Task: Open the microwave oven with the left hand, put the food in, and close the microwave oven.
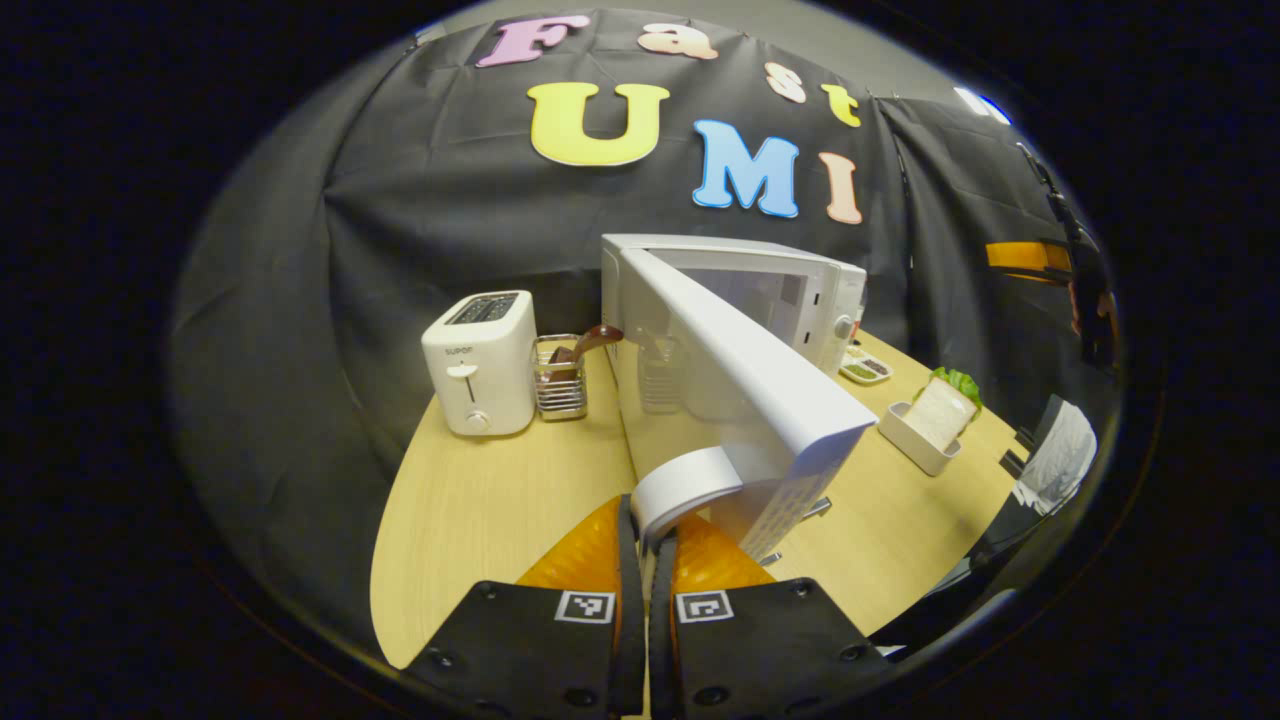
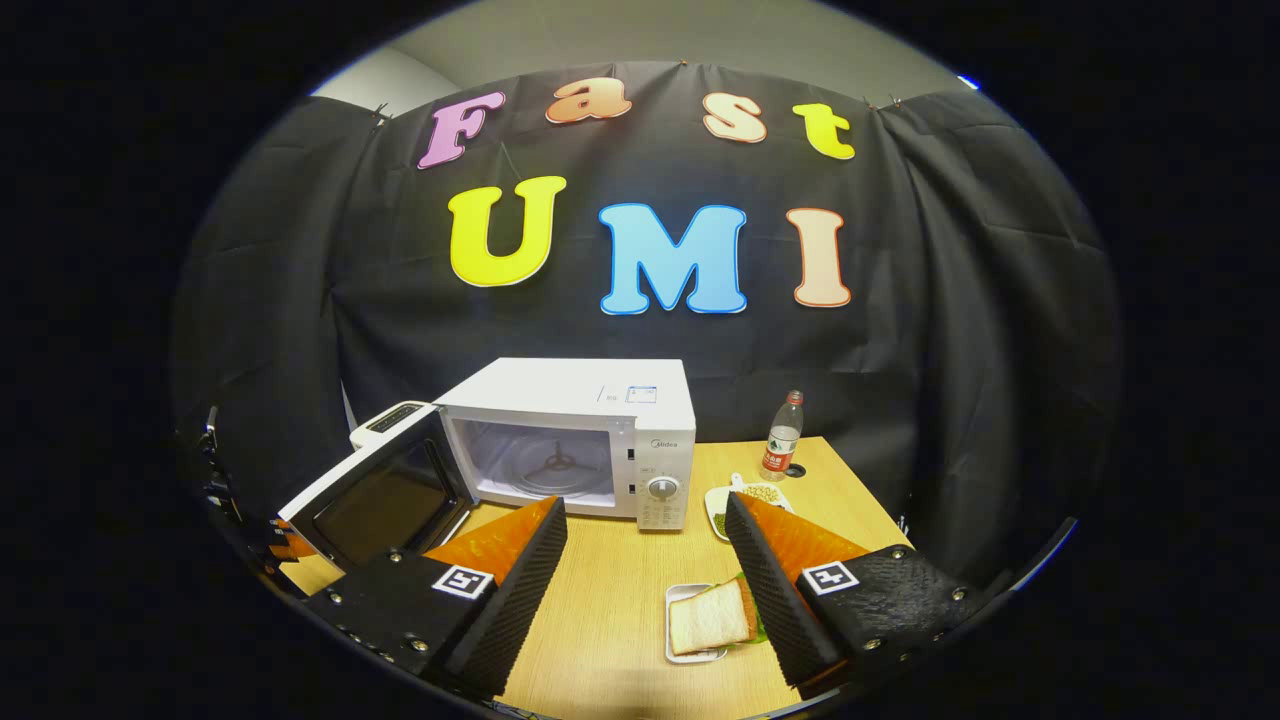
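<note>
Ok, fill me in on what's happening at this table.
The left gripper is shut on the handle of the microwave door, which stands wide open. The right gripper is open above the sandwich in its white tray. The oven's inside is bare; the food is not yet picked up.

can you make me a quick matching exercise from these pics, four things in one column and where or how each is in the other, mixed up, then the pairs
Things
1. microwave door
2. sandwich
3. toaster
4. water bottle

Places or states
A. upright near the table's far edge, right of the microwave, in the right gripper view
B. swung open, its handle pinched by the left tongs
C. in a white tray on the table, between the open right tongs
D. left of the microwave, beside a wire basket, in the left gripper view

Pairs: 1-B, 2-C, 3-D, 4-A
</note>
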The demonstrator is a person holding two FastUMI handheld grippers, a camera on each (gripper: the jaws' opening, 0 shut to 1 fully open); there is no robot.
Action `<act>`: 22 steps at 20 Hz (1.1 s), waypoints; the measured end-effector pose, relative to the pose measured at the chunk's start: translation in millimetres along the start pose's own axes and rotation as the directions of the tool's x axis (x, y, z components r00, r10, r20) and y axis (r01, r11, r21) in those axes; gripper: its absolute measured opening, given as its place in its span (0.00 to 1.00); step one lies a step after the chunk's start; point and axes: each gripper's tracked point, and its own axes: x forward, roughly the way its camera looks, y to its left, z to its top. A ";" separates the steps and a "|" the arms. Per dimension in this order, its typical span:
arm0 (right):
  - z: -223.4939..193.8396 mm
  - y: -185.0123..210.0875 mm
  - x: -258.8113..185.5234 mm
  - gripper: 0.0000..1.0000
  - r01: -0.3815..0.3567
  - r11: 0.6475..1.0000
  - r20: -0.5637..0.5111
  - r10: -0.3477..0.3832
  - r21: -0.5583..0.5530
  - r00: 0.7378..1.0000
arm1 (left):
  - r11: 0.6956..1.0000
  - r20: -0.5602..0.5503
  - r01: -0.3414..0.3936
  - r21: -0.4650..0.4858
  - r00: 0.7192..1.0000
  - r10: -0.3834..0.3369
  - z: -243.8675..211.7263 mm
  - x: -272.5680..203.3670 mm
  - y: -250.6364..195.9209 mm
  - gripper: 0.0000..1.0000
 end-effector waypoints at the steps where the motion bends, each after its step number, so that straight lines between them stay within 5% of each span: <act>1: -1.8 0.8 1.3 0.96 -0.001 1.000 -0.011 0.001 0.004 1.000 | 1.000 0.004 -0.001 -0.010 1.000 0.001 0.0 -1.5 2.8 0.08; 8: -16.8 -8.8 4.3 0.97 0.006 1.000 -0.058 -0.004 0.024 0.998 | 1.000 0.007 0.015 -0.017 1.000 -0.015 -0.9 -5.6 4.2 0.11; 10: -23.7 -17.0 4.3 0.96 0.004 0.999 -0.070 -0.002 0.037 0.998 | 1.000 0.019 -0.005 -0.017 1.000 0.005 -5.6 -9.3 7.9 0.19; 12: -35.8 -35.0 4.8 0.97 0.028 0.999 -0.093 -0.025 0.037 0.995 | 0.999 0.037 -0.033 -0.017 0.999 0.033 -3.5 -30.0 10.7 0.43; 16: -82.9 -71.5 12.1 0.96 0.060 0.996 -0.217 -0.046 0.061 0.975 | 0.991 0.141 -0.132 -0.024 0.981 0.134 44.6 -72.4 11.2 0.31; 20: -143.1 -92.1 18.9 0.96 0.085 0.986 -0.373 -0.025 0.144 0.927 | 0.984 0.339 -0.133 -0.121 0.926 0.167 144.7 -107.1 -21.2 0.61; 22: -168.0 -102.4 19.7 0.97 0.103 0.980 -0.419 -0.023 0.170 0.908 | 0.981 0.417 -0.133 -0.138 0.891 0.179 188.7 -108.2 -38.2 0.96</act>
